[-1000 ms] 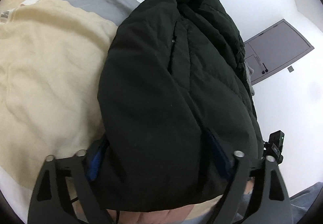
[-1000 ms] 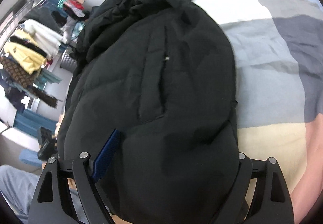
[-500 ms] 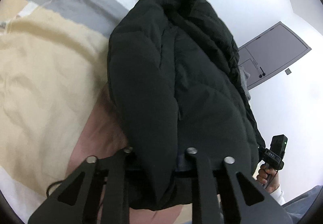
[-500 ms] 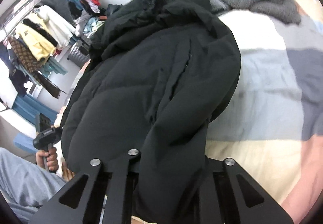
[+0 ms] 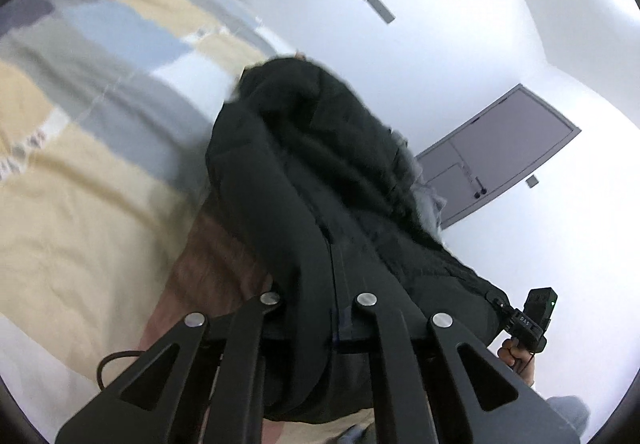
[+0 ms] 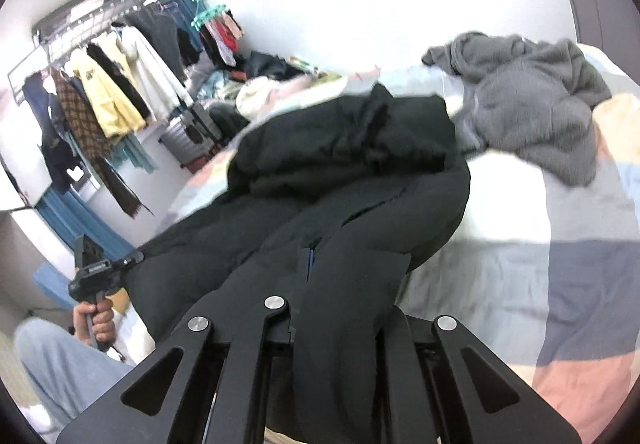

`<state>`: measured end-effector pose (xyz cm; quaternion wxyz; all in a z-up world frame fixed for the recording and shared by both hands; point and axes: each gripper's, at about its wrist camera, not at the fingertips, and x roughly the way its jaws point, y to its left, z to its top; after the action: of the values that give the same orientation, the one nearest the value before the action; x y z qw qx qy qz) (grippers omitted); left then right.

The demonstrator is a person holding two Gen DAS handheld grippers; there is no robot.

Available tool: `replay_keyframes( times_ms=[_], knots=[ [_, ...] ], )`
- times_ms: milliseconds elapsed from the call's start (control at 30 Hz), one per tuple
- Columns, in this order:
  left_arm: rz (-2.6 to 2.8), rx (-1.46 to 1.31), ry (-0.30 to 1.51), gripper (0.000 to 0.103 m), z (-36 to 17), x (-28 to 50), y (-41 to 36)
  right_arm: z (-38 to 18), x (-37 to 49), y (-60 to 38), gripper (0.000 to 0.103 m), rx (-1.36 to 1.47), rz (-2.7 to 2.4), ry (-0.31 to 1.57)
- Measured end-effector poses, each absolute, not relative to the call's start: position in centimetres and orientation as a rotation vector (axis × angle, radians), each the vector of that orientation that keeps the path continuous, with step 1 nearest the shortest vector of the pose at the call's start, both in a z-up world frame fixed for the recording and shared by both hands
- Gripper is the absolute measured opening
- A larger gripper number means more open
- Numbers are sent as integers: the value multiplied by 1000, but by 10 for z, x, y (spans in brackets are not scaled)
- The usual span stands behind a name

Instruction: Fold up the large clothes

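A big black puffer jacket (image 5: 320,180) lies on a bed with a patchwork cover (image 5: 80,124). My left gripper (image 5: 320,300) is shut on the jacket's near hem, with fabric bunched between its fingers. In the right wrist view the same jacket (image 6: 340,172) stretches away from me, and my right gripper (image 6: 308,276) is shut on its near edge. Both hold the hem lifted above the bed. The left gripper and the hand holding it show in the right wrist view (image 6: 94,276).
A grey fleece garment (image 6: 532,104) lies on the bed's far right. A rack of hanging clothes (image 6: 100,84) and a pile of clothes (image 6: 260,84) stand beyond the bed. A grey door (image 5: 488,148) is in the white wall.
Both grippers went from open around the jacket's hem to shut on it, then lifted it. The cameras now tilt up and the jacket is pulled long and narrow.
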<state>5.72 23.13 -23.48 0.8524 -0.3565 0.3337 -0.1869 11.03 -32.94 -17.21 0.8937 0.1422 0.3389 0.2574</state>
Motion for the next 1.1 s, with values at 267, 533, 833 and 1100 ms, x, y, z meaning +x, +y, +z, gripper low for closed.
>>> replay_keyframes(
  times_ms=[267,533,833,1100],
  knots=[
    [-390,-732,646,7,-181,53,244,-117,104,-329,5,269,568,637],
    [-382,-631,661,7,-131,35,244,-83,86,-336,5,270,561,625],
    [-334,-520,774,7,-75,17,247,-42,44,-324,5,222,562,601],
    [-321,-462,837,7,-51,-23,238,-28,-4,-332,5,228,568,596]
  ],
)
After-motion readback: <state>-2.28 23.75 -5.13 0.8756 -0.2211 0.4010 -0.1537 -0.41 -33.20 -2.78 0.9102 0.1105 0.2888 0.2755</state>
